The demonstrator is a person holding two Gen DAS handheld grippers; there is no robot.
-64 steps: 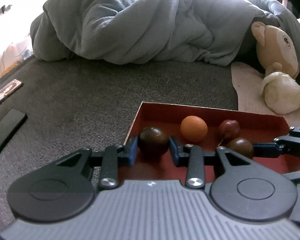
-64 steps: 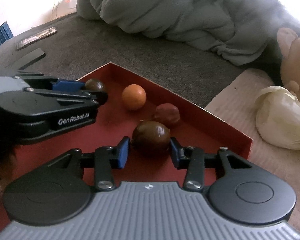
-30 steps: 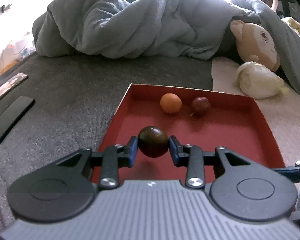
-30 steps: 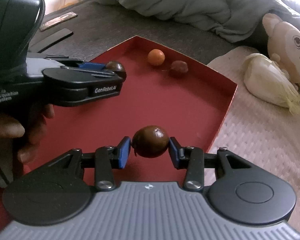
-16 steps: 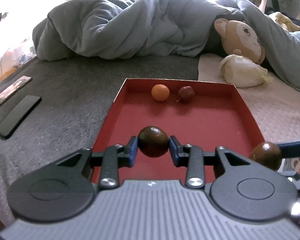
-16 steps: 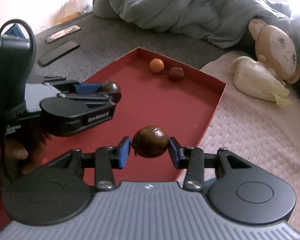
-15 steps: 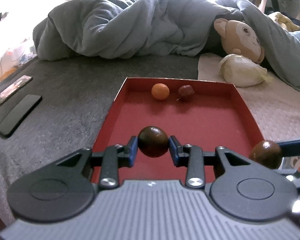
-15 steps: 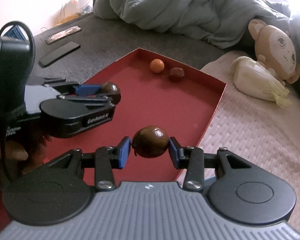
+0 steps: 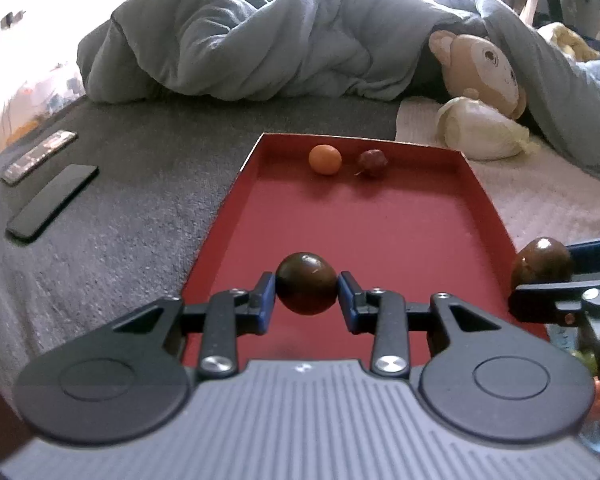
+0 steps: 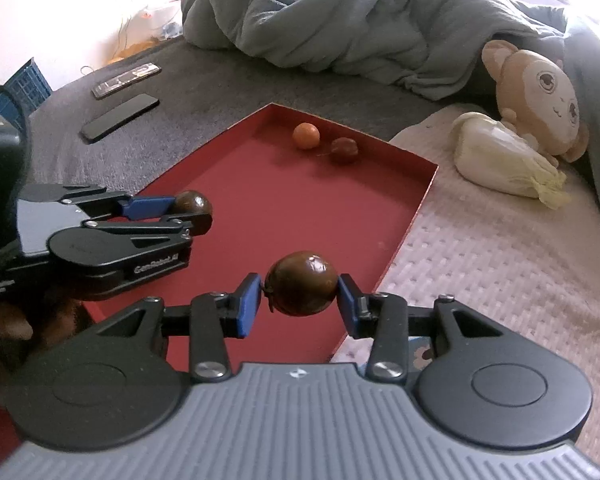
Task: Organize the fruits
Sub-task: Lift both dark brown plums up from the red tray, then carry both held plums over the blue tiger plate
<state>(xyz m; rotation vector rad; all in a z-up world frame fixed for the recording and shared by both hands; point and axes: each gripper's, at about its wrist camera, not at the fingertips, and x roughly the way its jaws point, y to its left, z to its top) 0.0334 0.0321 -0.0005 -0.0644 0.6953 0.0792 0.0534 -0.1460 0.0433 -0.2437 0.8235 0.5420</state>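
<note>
A red tray (image 9: 484,184) (image 10: 424,188) lies on the bed. At its far end sit an orange fruit (image 9: 325,159) (image 10: 306,135) and a dark red fruit (image 9: 373,163) (image 10: 344,150). My left gripper (image 9: 307,291) (image 10: 192,212) is shut on a dark brown round fruit (image 9: 306,289) (image 10: 194,207), held above the tray's near left part. My right gripper (image 10: 302,290) (image 9: 540,268) is shut on a second brown round fruit (image 10: 302,288) (image 9: 540,266), held over the tray's near right edge.
A grey blanket (image 9: 280,40) is heaped at the back. A monkey plush toy (image 10: 540,100) and a pale cabbage (image 10: 500,160) lie right of the tray on a cream towel (image 10: 500,260). Two phones (image 9: 48,204) (image 9: 40,156) lie on the grey cover at left.
Both grippers have drawn back from the tray's far end and risen, each still holding its brown fruit. The orange and dark red fruits kept their places.
</note>
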